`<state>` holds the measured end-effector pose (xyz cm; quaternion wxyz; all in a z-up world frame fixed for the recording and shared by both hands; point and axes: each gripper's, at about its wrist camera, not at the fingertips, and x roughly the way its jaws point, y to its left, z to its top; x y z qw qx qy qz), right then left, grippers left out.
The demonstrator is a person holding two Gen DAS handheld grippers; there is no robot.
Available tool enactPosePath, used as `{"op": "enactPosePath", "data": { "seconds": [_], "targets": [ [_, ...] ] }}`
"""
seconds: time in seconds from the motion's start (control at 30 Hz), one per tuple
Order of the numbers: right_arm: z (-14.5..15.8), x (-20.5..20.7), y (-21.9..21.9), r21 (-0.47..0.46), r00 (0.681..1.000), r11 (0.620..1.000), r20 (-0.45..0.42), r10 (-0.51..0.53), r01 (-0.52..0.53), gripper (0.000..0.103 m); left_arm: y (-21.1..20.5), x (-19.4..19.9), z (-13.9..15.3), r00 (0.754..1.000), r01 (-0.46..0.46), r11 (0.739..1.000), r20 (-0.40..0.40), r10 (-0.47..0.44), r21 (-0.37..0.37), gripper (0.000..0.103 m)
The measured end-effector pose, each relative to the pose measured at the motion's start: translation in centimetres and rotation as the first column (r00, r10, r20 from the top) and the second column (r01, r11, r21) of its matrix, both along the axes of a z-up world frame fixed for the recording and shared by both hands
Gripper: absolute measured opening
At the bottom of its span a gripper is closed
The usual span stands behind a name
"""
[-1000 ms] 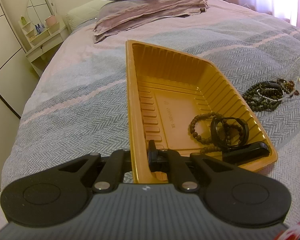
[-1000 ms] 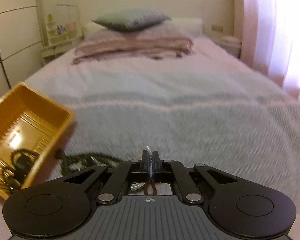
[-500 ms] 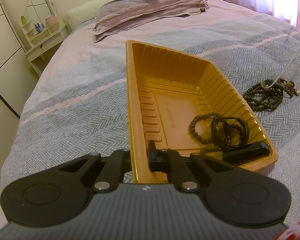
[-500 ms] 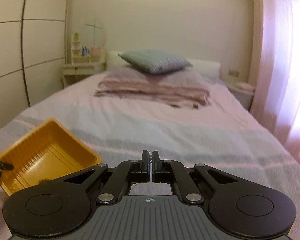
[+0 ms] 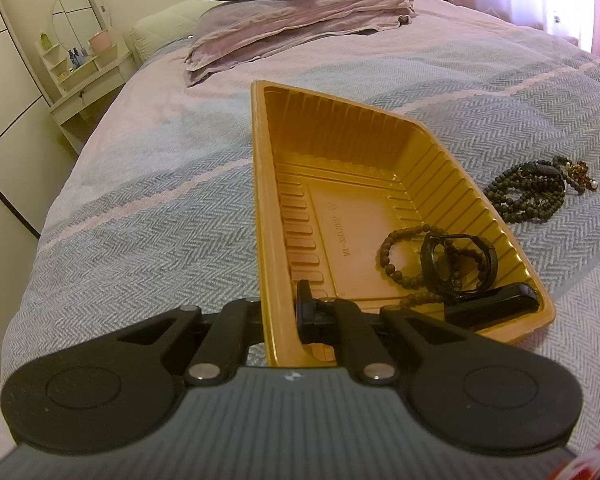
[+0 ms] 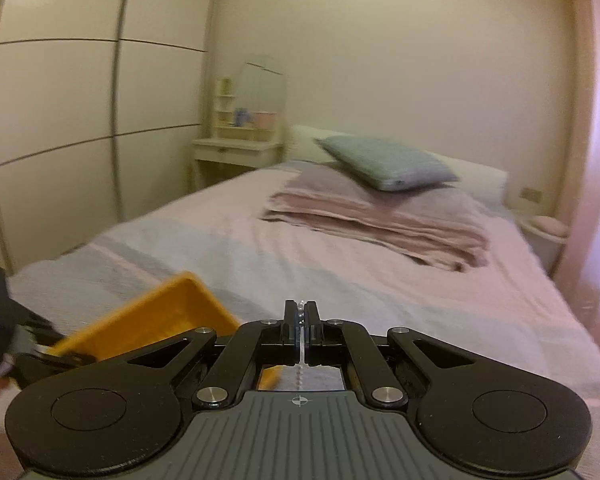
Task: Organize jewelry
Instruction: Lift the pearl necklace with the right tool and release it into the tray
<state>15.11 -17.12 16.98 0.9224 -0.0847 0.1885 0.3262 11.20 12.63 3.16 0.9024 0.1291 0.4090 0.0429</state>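
A: Two pieces already lie in the ribbed golden-yellow plastic tray [image 5: 340, 184]: a brown wooden bead bracelet [image 5: 396, 256] and a black band-shaped bracelet [image 5: 460, 264], with a dark oblong case [image 5: 492, 304] beside them at the near corner.

B: And what changed in the last second?

A: The right gripper [image 6: 301, 314] went up. A second ago it was low over the bedspread beside the dark pile; now its camera looks across the room, with the tray's corner [image 6: 172, 304] low at its left. Its jaws are clenched on a thin pale beaded chain [image 6: 300, 360] that hangs down between them.

B: So one necklace is off the bed?

A: It seems so. Half a second ago a pale strand ran up from the tangle of dark green and amber beads [image 5: 536, 192]; in the left view now that strand is gone, and the tangle lies alone on the grey herringbone bedspread [image 5: 140, 240], just right of the tray.

B: The left gripper [image 5: 278, 312]?

A: Unmoved, grasping the tray's near left wall, one finger inside and one outside, the tray tipped up on that side.

B: Meaning?

A: I judge the chain is on its way to the tray. The tangle is left to gather.
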Motion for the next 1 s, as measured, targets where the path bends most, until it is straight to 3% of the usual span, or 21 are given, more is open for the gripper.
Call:
{"op": "enactPosePath", "data": {
  "seconds": [0.27,0.53,0.77,1.0],
  "targets": [
    [-1.1,0.8,7.2,0.013,0.987,0.988,-0.048,0.152,-0.152,0.002,0.0,0.0,0.0,1.000,0.003,1.000,-0.001,-0.003,0.002,0.005],
    [-6.1,2.9,13.7,-0.012,0.953,0.971,-0.193,0.233,-0.240,0.002,0.1,-0.1,0.0,1.000,0.002,1.000,0.000,-0.002,-0.003,0.005],
    [-8.8,3.9,14.6,0.026,0.914,0.962,-0.305,0.267,-0.272,0.002,0.1,-0.1,-0.1,1.000,0.002,1.000,0.001,-0.002,-0.004,0.005],
    [-8.0,3.8,14.1,0.058,0.913,0.960,-0.300,0.277,-0.273,0.002,0.1,-0.1,-0.1,1.000,0.000,1.000,0.000,0.000,-0.005,0.005]
  ]
}}
